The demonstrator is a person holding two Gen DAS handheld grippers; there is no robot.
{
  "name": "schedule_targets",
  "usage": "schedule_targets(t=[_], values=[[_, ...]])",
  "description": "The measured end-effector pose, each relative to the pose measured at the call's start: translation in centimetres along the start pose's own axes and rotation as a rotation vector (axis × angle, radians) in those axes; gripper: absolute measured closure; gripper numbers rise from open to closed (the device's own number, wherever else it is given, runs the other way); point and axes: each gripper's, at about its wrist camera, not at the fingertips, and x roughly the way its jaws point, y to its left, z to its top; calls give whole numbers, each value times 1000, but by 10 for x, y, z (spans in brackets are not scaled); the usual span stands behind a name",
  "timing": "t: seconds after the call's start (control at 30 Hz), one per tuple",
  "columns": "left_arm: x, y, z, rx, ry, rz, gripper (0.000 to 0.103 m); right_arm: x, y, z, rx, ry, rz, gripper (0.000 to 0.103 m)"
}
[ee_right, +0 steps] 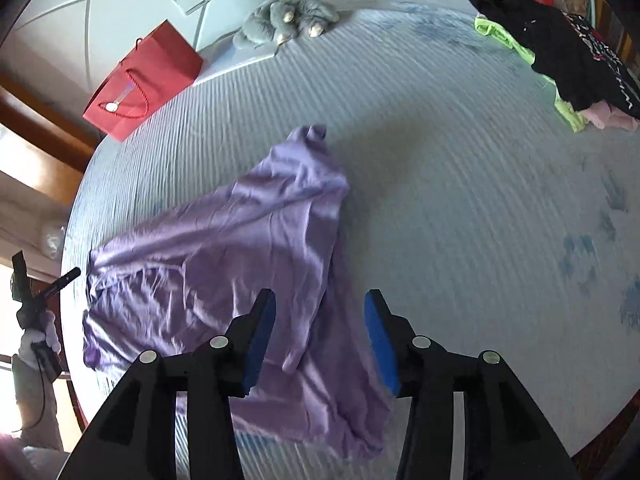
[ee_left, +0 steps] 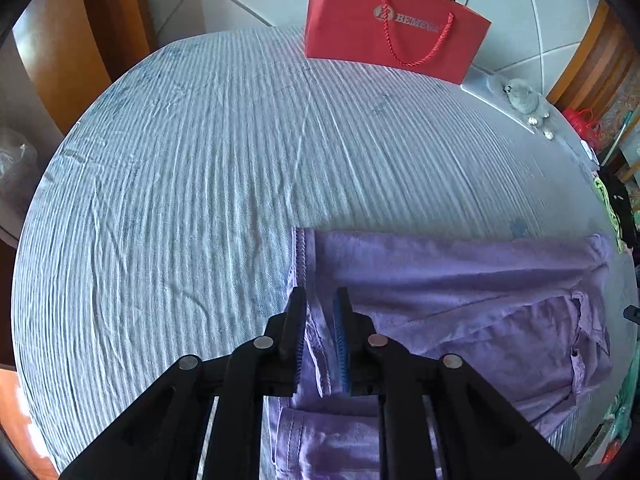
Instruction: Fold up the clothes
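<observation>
Right tongs [ee_right: 320, 336] gape above purple garment [ee_right: 240, 248].

Lilac garment [ee_right: 224, 264], blue-striped bedsheet [ee_left: 180, 168]

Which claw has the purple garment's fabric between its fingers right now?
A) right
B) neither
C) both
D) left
D: in the left wrist view the left claw stands narrowed on a fold of the purple garment, while in the right wrist view the right claw is spread wide above the cloth, gripping nothing.

Black hand-held gripper [ee_left: 320, 336], blue ribbed pads [ee_right: 260, 340], silver round screws; white glove [ee_right: 38, 340].
</observation>
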Motion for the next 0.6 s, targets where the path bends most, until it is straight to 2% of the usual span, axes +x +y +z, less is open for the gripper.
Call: schedule_targets(t=[0.2,0.37,0.4,0.43,0.47,0.5,0.6], values=[[29,-17,-13,42,76,-5,85,18,13,-23,-18,67,12,56],[34,-25,-9,54,83,14,85,37,25,-22,-58,83,3,55],[35,-27,-8,57,84,18,85,45,27,-21,-67,103,-4,57],[36,-29,-7,59,85,22,85,52,31,-21,-84,122,-23,64],[37,-30,-6,61,87,26,85,53,36,-21,-119,121,-52,78],[38,-32,-5,64,88,30,85,54,40,-22,-146,121,-76,99],[40,-36,-3,64,87,34,85,40,31,-31,-124,106,-104,99]])
